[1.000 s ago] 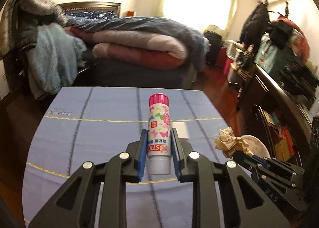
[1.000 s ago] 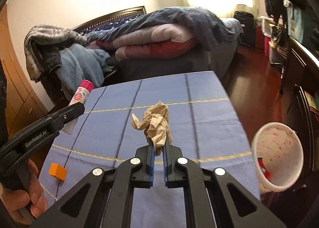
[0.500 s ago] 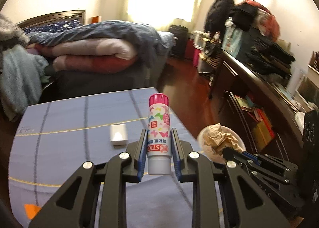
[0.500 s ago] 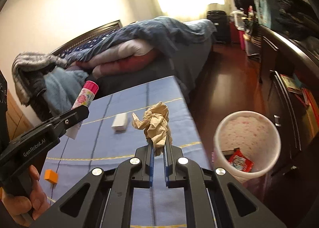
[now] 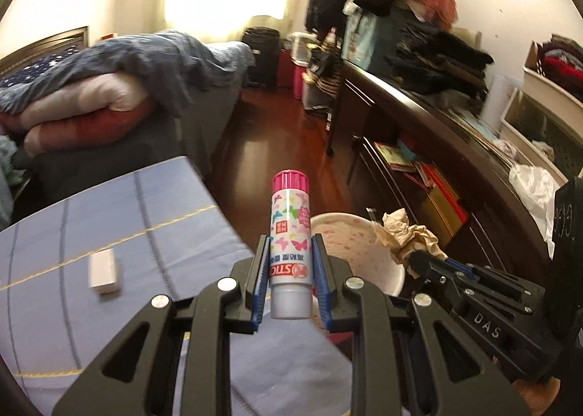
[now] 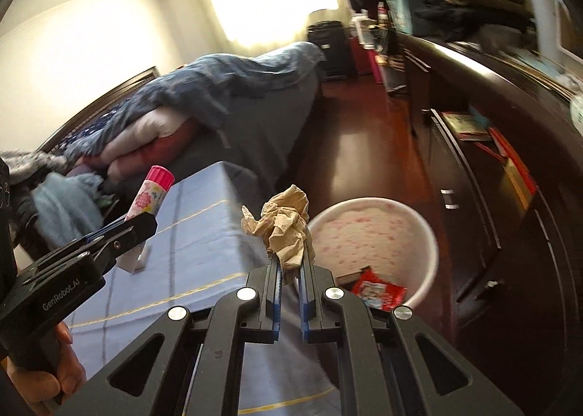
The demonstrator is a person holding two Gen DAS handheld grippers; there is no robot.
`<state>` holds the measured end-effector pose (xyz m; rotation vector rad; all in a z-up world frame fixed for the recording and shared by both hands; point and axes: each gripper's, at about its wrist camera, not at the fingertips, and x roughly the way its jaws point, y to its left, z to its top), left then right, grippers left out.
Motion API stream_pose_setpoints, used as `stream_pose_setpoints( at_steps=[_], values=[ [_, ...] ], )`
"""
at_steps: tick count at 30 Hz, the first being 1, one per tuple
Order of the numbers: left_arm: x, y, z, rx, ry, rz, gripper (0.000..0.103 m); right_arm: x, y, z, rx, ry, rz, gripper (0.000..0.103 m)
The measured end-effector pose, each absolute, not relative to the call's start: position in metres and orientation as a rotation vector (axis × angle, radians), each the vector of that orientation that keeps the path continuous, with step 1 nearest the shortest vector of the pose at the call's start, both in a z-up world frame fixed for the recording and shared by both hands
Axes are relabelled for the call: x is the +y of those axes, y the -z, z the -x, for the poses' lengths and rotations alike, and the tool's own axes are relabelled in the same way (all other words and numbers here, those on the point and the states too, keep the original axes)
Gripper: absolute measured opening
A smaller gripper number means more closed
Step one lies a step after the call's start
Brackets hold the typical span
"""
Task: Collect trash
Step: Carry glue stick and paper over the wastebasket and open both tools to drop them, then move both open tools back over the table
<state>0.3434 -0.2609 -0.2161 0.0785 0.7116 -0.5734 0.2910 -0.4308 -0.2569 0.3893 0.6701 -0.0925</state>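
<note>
My left gripper (image 5: 290,246) is shut on a glue stick (image 5: 290,234) with a pink cap and butterfly print, held upright past the table's right edge, in front of the white trash bin (image 5: 379,263). My right gripper (image 6: 290,259) is shut on a crumpled brown paper ball (image 6: 284,224), held near the bin's (image 6: 430,244) left rim. The paper ball also shows in the left wrist view (image 5: 404,239). The glue stick shows in the right wrist view (image 6: 151,193). A red wrapper (image 6: 379,292) lies inside the bin.
The blue-clothed table (image 5: 109,234) carries a small white block (image 5: 104,270). A bed with piled quilts (image 5: 109,95) stands behind. A dark cluttered cabinet (image 5: 455,146) runs along the right. Dark wooden floor (image 5: 277,146) lies between bed and cabinet.
Both grippers have swung right from over the table toward the bin, each still holding its item. The bin now sits just beyond the fingertips.
</note>
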Motion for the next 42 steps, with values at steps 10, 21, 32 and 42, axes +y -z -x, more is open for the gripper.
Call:
stream_pose_setpoints(
  at_steps=[10,21,32,42],
  values=[
    [-0.326,0.243,-0.365,0.764,0.666,-0.131,0.024,-0.480,0.278,-0.295,0.687,0.200,-0.422,0.008],
    [-0.376,0.286,-0.397,0.873,0.725,-0.164,0.025,-0.507,0.317,-0.324,0.756,0.263,-0.431,0.016],
    [-0.354,0.275,-0.409,0.819,0.680,-0.107,0.055,-0.509,0.328,-0.335,0.776,0.257,-0.440,0.035],
    [-0.273,0.256,-0.394,0.736,0.384,-0.138,0.075,-0.463,0.303,-0.330,0.754,0.133,-0.426,0.049]
  ],
)
